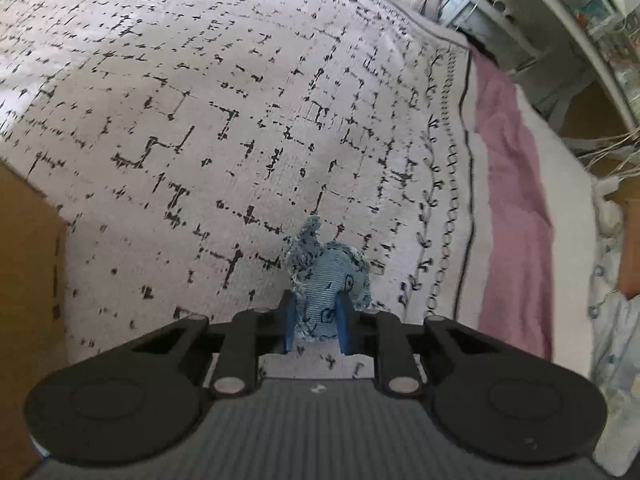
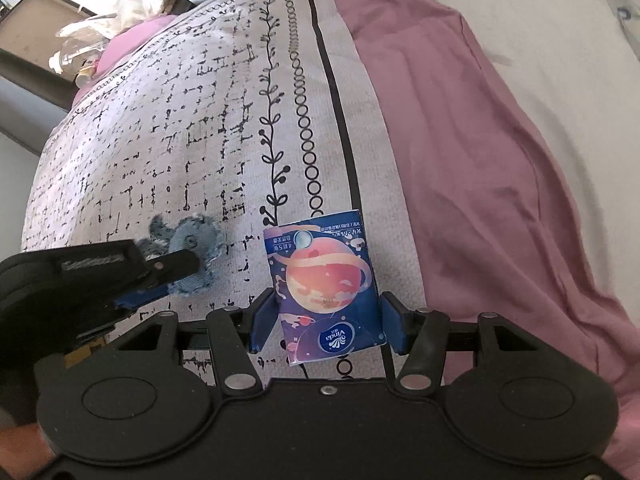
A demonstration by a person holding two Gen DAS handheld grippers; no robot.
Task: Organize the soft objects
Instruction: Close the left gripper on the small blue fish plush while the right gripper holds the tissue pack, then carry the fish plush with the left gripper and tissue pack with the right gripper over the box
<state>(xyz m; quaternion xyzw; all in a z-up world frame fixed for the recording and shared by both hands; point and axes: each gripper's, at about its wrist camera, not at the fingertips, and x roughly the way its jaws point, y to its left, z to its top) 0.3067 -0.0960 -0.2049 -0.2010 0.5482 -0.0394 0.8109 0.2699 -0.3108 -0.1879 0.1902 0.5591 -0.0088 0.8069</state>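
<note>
A small blue denim soft toy (image 1: 326,268) with frayed edges sits between the blue pads of my left gripper (image 1: 316,320), which is shut on it just above the patterned white blanket (image 1: 200,140). In the right wrist view the same toy (image 2: 196,240) shows at the left, clamped in the left gripper (image 2: 180,280). A dark blue pocket tissue pack (image 2: 328,280) with a pink planet print stands between the pads of my right gripper (image 2: 328,326), which is shut on its two sides. The pack is to the right of the toy.
A pink sheet (image 1: 512,200) runs along the blanket's right border, with white bedding (image 2: 540,60) beyond it. A brown cardboard box (image 1: 28,260) stands at the left. Cluttered shelves (image 1: 580,20) and bags (image 2: 120,12) lie past the bed's far edge.
</note>
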